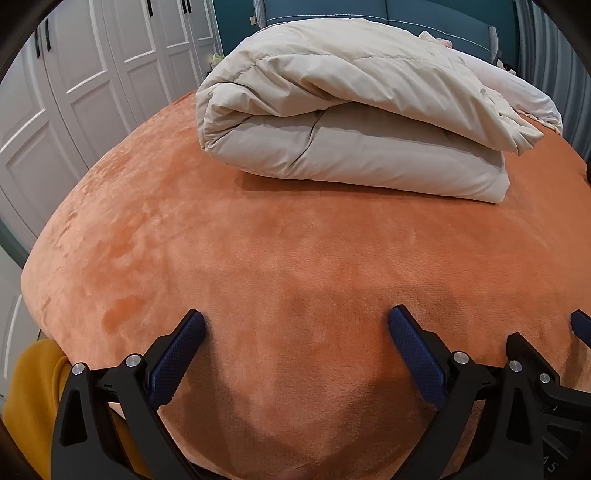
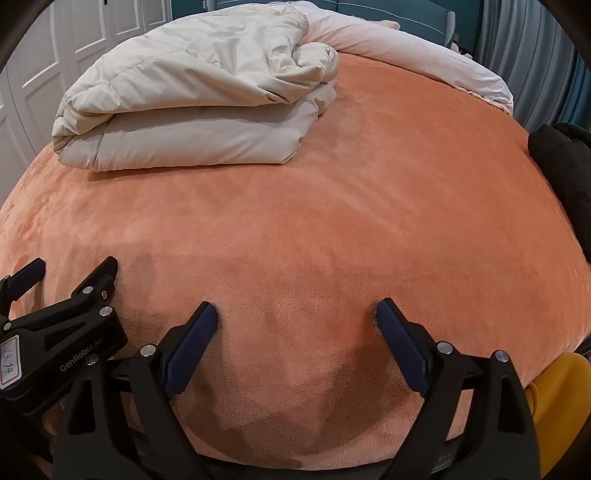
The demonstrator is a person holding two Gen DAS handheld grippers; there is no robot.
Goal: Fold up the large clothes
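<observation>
A bed covered by an orange plush blanket [image 1: 258,240] fills both views [image 2: 332,221]. A folded beige duvet [image 1: 351,122] lies at the far side of the bed; it also shows in the right wrist view [image 2: 192,107]. My left gripper [image 1: 295,332] is open and empty, its blue-padded fingers low over the blanket near the front edge. My right gripper [image 2: 295,321] is open and empty, likewise low over the blanket, just to the right of the left one. A yellow garment [image 1: 33,402] hangs at the bed's near edge; it also shows in the right wrist view [image 2: 557,406].
White wardrobe doors [image 1: 74,92] stand to the left. A teal headboard [image 1: 424,18] is behind the bed. A pale pink sheet [image 2: 424,59] lies at the far right. A dark object [image 2: 565,166] sits at the bed's right edge. Grey curtains [image 2: 524,44] hang at the right.
</observation>
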